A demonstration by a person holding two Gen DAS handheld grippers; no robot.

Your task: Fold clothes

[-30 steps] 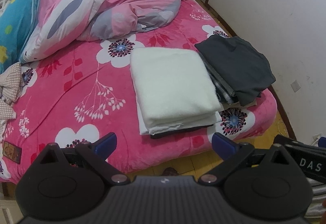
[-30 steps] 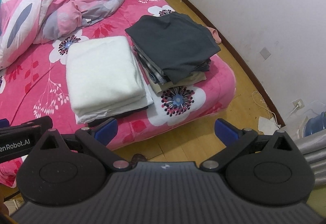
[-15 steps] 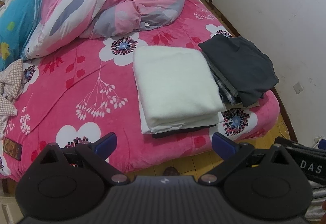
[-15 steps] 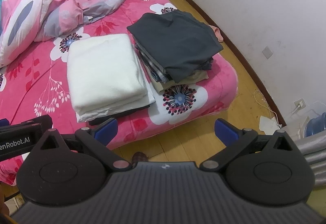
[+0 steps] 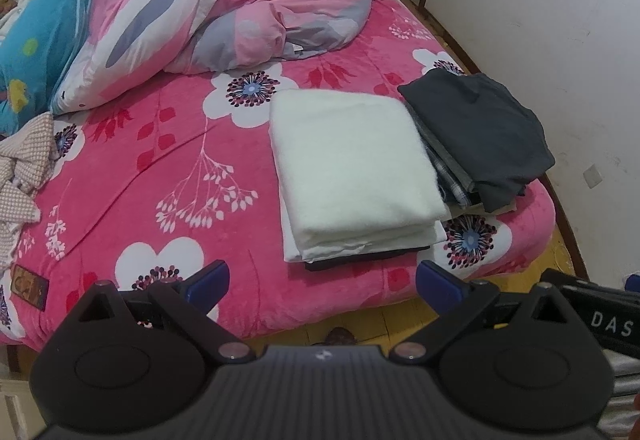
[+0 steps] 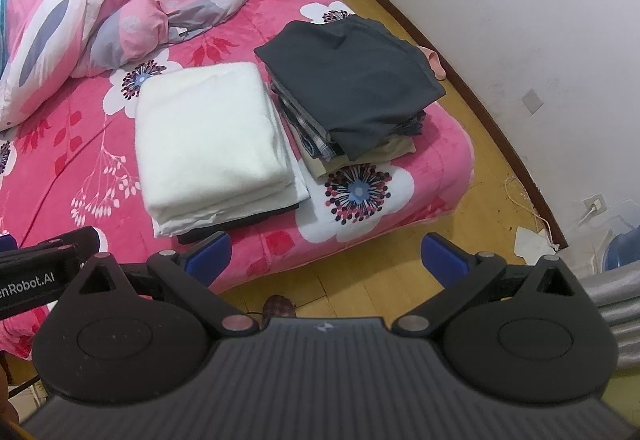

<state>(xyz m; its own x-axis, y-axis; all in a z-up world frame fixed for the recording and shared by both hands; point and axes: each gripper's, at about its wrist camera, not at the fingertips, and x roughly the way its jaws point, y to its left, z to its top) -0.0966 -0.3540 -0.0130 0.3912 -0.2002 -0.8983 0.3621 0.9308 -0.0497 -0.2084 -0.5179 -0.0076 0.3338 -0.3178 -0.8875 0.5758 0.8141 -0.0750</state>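
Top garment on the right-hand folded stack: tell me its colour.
Plain dark charcoal grey top garment, with no visible print. The right wrist view shows it best.

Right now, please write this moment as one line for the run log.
left gripper: open, empty | right gripper: open, empty | folded white fleece blanket beside dark grey folded clothes stack | checkered beige garment: unfolded
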